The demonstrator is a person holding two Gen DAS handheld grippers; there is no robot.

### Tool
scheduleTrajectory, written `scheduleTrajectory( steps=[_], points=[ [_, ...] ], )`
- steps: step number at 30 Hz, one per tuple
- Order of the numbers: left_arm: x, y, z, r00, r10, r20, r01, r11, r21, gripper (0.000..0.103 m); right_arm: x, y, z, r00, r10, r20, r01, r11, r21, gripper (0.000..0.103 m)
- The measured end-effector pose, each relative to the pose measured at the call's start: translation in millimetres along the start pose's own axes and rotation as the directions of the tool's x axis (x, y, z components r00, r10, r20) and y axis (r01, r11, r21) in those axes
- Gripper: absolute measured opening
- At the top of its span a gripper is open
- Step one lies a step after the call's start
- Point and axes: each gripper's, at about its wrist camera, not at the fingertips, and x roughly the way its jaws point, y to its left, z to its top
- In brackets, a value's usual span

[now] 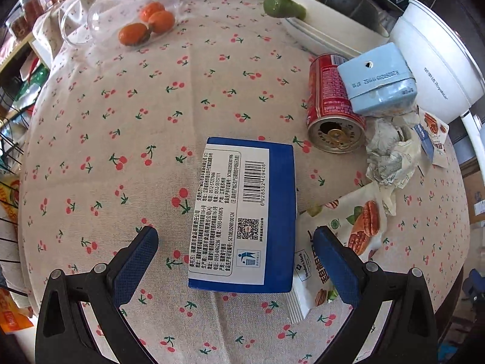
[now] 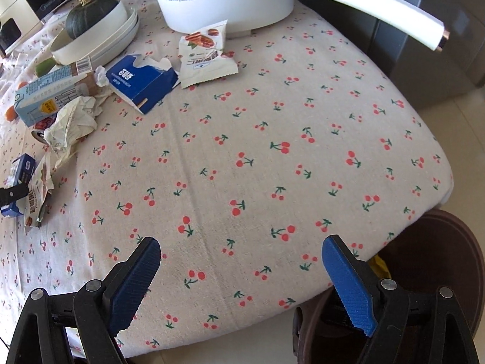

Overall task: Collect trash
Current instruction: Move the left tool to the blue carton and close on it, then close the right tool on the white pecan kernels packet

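Observation:
In the left wrist view a blue box with a white label [image 1: 242,218] lies flat on the cherry-print tablecloth. My left gripper [image 1: 235,242] is open, its fingers on either side of the box's near end. Beside it lie a nut snack wrapper [image 1: 342,236], a red can on its side [image 1: 330,106], a light blue carton [image 1: 376,82] and crumpled paper [image 1: 391,157]. In the right wrist view my right gripper [image 2: 242,261] is open and empty over bare cloth near the table's front edge. A torn blue box [image 2: 142,83], a snack packet [image 2: 206,57] and crumpled paper [image 2: 72,124] lie at far left.
A white Royalstar pot [image 2: 224,0] with a long handle stands at the back. A white dish holding a dark squash [image 2: 91,18] is back left. Oranges [image 1: 148,25] and a glass jar [image 1: 100,12] are farther off. A brown bin [image 2: 436,276] sits below the table's right edge.

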Motion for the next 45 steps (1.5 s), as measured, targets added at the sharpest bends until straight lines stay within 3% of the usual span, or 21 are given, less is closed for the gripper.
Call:
scheduleTrajectory(
  steps=[2, 4, 8, 11, 14, 20, 32, 40, 45],
  points=[
    [3, 6, 1, 1.0, -0.02, -0.005, 0.02, 0.999, -0.038, 0.102, 3, 4, 1, 1.0, -0.012, -0.002, 0.012, 1.0, -0.011, 0.09],
    [0, 7, 3, 0.999, -0.045, 0.006, 0.046, 0.998, -0.042, 0.095, 4, 6, 1, 1.0, -0.017, -0.003, 0.017, 1.0, -0.014, 0.09],
    [-10, 9, 1, 0.99, -0.137, 0.033, 0.138, 0.99, -0.017, 0.062, 8, 14, 2, 1.0, -0.006, -0.007, 0.006, 1.0, -0.005, 0.09],
    [-18, 12, -4, 0.974, -0.226, 0.033, 0.227, 0.974, -0.015, 0.062, 10, 26, 3, 1.0, 0.005, -0.008, -0.006, 1.0, -0.004, 0.09],
    [-38, 13, -9, 0.965, -0.254, 0.064, 0.254, 0.967, -0.002, 0.062, 12, 43, 5, 0.999, 0.031, -0.008, -0.031, 0.999, -0.005, 0.09],
    [-64, 39, -19, 0.967, -0.227, 0.113, 0.223, 0.974, 0.049, 0.062, 23, 93, 8, 0.997, 0.072, -0.01, -0.073, 0.997, -0.04, 0.092],
    [-65, 106, -42, 0.96, -0.263, 0.092, 0.266, 0.964, -0.026, 0.062, 62, 205, 12, 0.971, 0.236, -0.039, -0.238, 0.969, -0.061, 0.1],
    [-70, 110, -43, 0.957, -0.272, 0.099, 0.274, 0.962, -0.007, 0.062, 91, 247, 10, 0.99, 0.138, -0.015, -0.139, 0.975, -0.172, 0.101],
    [-70, 112, -43, 0.961, -0.259, 0.101, 0.26, 0.966, 0.003, 0.062, 97, 259, 11, 0.995, 0.087, 0.058, -0.072, 0.974, -0.214, 0.103]
  ],
)
